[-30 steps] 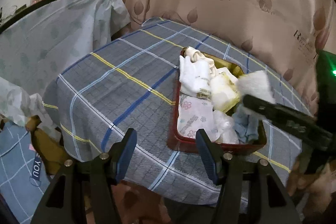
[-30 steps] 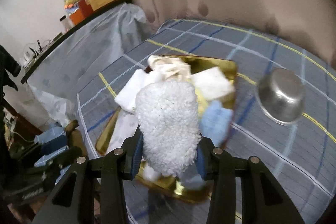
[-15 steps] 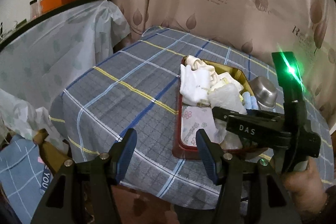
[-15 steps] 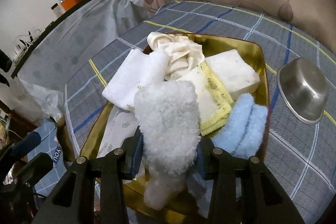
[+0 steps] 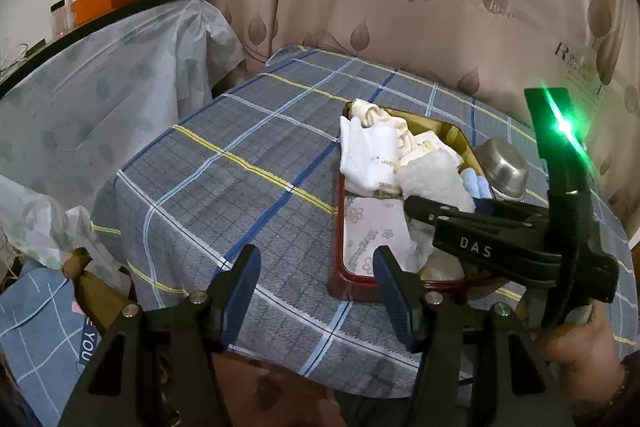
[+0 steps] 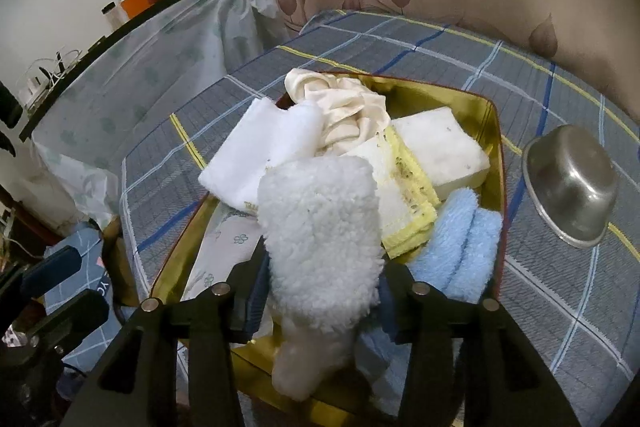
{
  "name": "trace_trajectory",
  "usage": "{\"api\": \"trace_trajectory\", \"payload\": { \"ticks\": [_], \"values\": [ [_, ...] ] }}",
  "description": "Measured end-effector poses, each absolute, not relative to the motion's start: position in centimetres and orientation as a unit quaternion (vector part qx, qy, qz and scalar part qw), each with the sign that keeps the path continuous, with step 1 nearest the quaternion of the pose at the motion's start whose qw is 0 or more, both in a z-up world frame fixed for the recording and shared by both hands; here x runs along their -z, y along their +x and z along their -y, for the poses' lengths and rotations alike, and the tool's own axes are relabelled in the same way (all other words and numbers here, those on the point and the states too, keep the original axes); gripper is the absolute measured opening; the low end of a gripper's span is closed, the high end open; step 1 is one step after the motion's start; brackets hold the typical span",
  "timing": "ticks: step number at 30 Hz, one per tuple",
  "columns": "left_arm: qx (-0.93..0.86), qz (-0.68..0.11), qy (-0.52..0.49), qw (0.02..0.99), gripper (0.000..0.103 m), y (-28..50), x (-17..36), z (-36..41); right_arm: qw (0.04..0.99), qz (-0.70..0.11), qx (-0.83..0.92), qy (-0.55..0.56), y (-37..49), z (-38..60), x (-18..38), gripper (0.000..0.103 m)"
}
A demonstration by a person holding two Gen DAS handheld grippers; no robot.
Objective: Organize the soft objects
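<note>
A gold tray (image 6: 495, 131) with a red outside (image 5: 338, 267) sits on the checked tablecloth and holds several soft things. These include a white towel (image 6: 256, 155), a cream cloth (image 6: 348, 107), a yellow-edged cloth (image 6: 404, 195), a white sponge block (image 6: 444, 151) and a blue cloth (image 6: 460, 243). A fluffy white cloth (image 6: 320, 227) stands between the fingers of my right gripper (image 6: 320, 291) over the tray's near end. Its jaws are opening, with the pads still against the fluff. The left wrist view shows the same cloth (image 5: 432, 179). My left gripper (image 5: 316, 279) is open and empty above the table's near edge.
A steel bowl (image 6: 572, 183) lies tipped on the tablecloth right of the tray. A printed packet (image 5: 372, 235) lies flat in the tray's near part. A covered shelf (image 5: 100, 87) with boxes stands to the left, a curtain behind. A person's hand (image 5: 576, 339) holds the right gripper.
The right gripper has come down and in over the tray with the fluffy cloth, and its fingers stand slightly wider. The left gripper has stayed put.
</note>
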State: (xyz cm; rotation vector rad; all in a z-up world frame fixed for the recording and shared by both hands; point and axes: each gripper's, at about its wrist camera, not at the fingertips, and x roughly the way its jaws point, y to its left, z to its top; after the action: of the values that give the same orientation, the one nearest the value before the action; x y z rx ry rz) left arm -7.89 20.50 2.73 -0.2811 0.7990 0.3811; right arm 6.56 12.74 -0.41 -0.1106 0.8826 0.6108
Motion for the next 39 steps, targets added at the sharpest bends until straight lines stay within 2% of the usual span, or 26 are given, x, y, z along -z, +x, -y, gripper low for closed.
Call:
{"api": "trace_trajectory", "payload": {
  "ticks": [3,4,5,6,11,14,26,30,37,39],
  "values": [
    [-0.182,-0.386,-0.132,0.895,0.060,-7.9,-2.7,-20.3,0.865,-0.407,-0.290,-0.049,6.0,-12.2,-0.1,0.051],
    [-0.183,-0.385,-0.130,0.895,0.060,-8.0,-2.7,-20.2,0.868,-0.403,-0.288,-0.049,5.8,-12.0,-0.3,0.055],
    [-0.184,-0.384,-0.127,0.896,0.060,-8.0,-2.8,-20.1,0.870,-0.398,-0.286,-0.048,5.5,-11.9,-0.5,0.064],
    [-0.186,-0.384,-0.125,0.896,0.060,-7.9,-2.8,-20.1,0.873,-0.392,-0.287,-0.045,5.3,-11.6,-0.7,0.067],
    [-0.185,-0.384,-0.116,0.897,0.060,-7.9,-2.8,-19.7,0.880,-0.375,-0.288,-0.038,3.8,-10.7,-1.7,0.069],
    [-0.185,-0.382,-0.107,0.899,0.060,-7.9,-2.9,-19.4,0.889,-0.359,-0.284,-0.036,2.7,-10.2,-2.3,0.075],
    [-0.161,-0.352,-0.077,0.919,0.060,-8.4,-3.9,-17.5,0.918,-0.303,-0.256,-0.006,-3.0,-7.1,-4.3,0.077],
    [-0.151,-0.332,-0.071,0.929,0.060,-8.8,-4.5,-17.0,0.938,-0.268,-0.220,-0.017,-5.1,-6.4,-5.0,0.089],
    [-0.143,-0.290,-0.046,0.945,0.060,-9.8,-5.9,-15.8,0.965,-0.197,-0.171,-0.029,-8.4,-5.5,-7.1,0.095],
    [-0.141,-0.279,-0.042,0.949,0.060,-10.2,-6.2,-15.5,0.972,-0.179,-0.152,-0.024,-9.2,-5.1,-7.6,0.100]
  ]
}}
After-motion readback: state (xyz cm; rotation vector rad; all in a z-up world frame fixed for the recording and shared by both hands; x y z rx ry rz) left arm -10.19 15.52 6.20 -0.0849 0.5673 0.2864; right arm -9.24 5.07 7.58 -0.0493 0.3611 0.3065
